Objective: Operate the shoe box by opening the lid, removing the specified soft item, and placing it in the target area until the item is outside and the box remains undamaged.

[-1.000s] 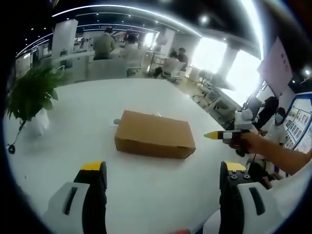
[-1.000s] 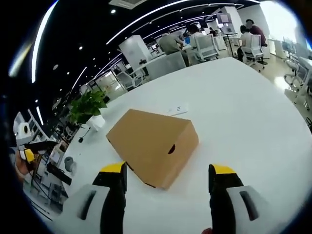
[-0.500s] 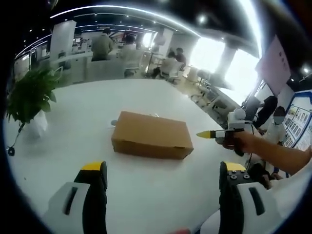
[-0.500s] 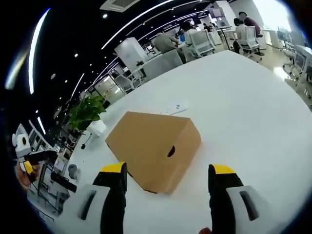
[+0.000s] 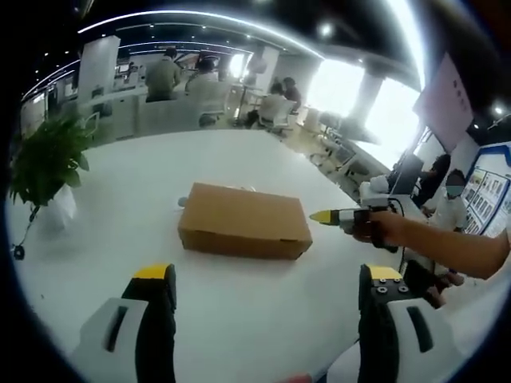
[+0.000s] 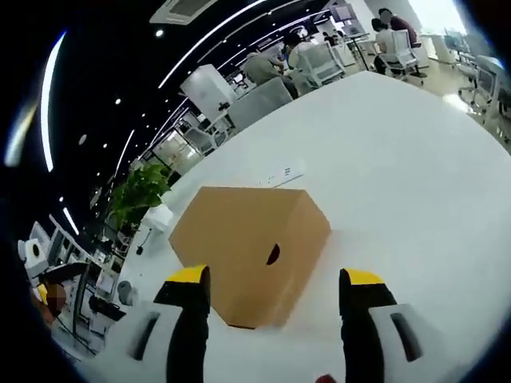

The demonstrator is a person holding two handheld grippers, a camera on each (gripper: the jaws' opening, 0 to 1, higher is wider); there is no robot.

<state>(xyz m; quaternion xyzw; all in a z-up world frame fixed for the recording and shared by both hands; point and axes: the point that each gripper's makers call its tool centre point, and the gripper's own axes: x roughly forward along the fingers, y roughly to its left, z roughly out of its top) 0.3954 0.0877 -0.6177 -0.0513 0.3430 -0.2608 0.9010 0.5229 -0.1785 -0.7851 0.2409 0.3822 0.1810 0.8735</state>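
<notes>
A closed brown cardboard shoe box (image 5: 243, 220) lies on the white table (image 5: 152, 183). In the right gripper view the shoe box (image 6: 243, 247) fills the middle, its short end with a round finger hole facing me. My left gripper (image 5: 267, 279) is open, jaws well short of the box. My right gripper (image 6: 273, 283) is open just in front of the box's near end, nothing between its jaws. In the left gripper view the right gripper (image 5: 343, 217), held by a hand, reaches in from the right, its yellow tip close to the box's right end.
A potted green plant (image 5: 44, 163) stands at the table's left edge; the plant (image 6: 140, 187) lies beyond the box in the right gripper view. A small white card (image 6: 283, 171) lies behind the box. People sit at desks in the background.
The right gripper has moved closer to the box's short end, which now faces it more squarely. The left gripper view has shifted only slightly.
</notes>
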